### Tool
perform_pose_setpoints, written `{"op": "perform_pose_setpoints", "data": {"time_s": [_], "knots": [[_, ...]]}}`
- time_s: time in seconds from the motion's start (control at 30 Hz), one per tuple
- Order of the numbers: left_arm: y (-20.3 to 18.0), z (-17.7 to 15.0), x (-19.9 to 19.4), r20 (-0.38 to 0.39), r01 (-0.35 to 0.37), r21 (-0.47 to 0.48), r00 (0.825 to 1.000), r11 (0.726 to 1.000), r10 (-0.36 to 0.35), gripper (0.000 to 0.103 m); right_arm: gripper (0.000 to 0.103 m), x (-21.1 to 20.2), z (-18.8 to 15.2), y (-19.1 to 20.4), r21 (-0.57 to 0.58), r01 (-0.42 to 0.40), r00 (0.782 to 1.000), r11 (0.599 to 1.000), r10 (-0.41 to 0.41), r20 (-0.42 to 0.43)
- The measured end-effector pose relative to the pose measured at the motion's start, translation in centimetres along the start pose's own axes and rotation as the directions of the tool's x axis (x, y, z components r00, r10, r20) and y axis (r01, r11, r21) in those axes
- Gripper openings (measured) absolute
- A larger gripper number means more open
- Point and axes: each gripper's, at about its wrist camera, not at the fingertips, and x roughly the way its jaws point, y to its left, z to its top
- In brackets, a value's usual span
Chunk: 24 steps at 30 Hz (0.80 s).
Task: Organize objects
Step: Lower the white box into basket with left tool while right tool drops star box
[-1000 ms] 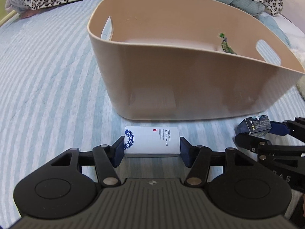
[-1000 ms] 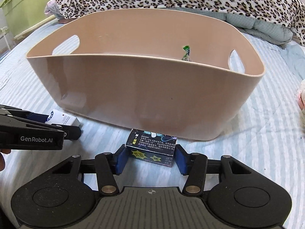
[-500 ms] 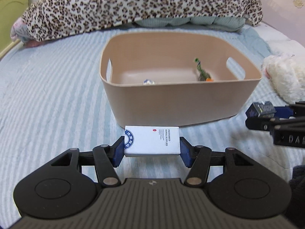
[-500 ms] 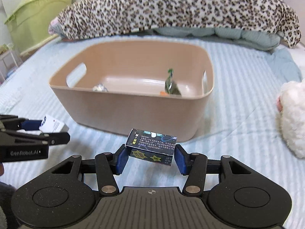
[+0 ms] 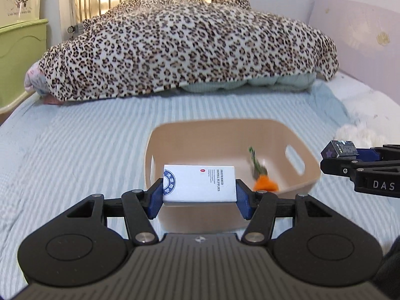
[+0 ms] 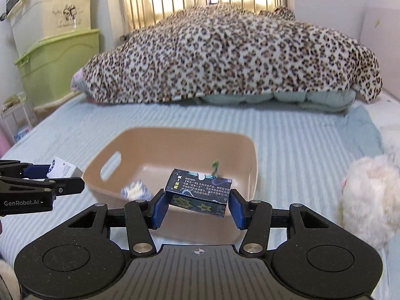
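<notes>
My left gripper is shut on a white box with a blue round logo, held in the air above the near rim of the beige tub. A dark printed box, slightly tilted, sits clamped in my right gripper, also raised over the tub. Each gripper shows at the edge of the other's view: the right one with its dark box, the left one with its white box. Inside the tub lie an orange and green toy and a small blue-white item.
The tub rests on a blue striped bed sheet. A leopard-print blanket is heaped at the far end. A white plush toy lies to the right of the tub. Green and cream storage bins stand beside the bed.
Both grippers have risen from the sheet with their boxes, from low in front of the tub's wall to above its rim. The tub's inside now shows.
</notes>
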Motion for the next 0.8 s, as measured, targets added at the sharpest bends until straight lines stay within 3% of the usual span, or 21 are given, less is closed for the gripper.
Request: {"op": "perform_pose_setpoints", "data": {"time_s": [0.33, 0.57, 0.8], "knots": [[-0.6, 3.6, 4.2, 0.01, -0.065, 0.043, 0.998, 0.997, 0.064, 0.06, 0.049, 2.9, 3.8, -1.4, 0.035, 0.026, 0.999, 0.999, -0.028, 0.041], [-0.4, 3.6, 9.4, -0.094, -0.072, 0.01, 0.993, 0.997, 0.073, 0.06, 0.049, 6.5, 4.2, -0.8, 0.022, 0.059, 0.998, 0.998, -0.059, 0.009], [0.3, 2.2, 13.3, -0.2, -0.096, 0.005, 0.975, 0.995, 0.095, 0.06, 0.049, 10.9, 2.9, 0.1, -0.004, 0.08, 0.993, 0.997, -0.08, -0.09]]}}
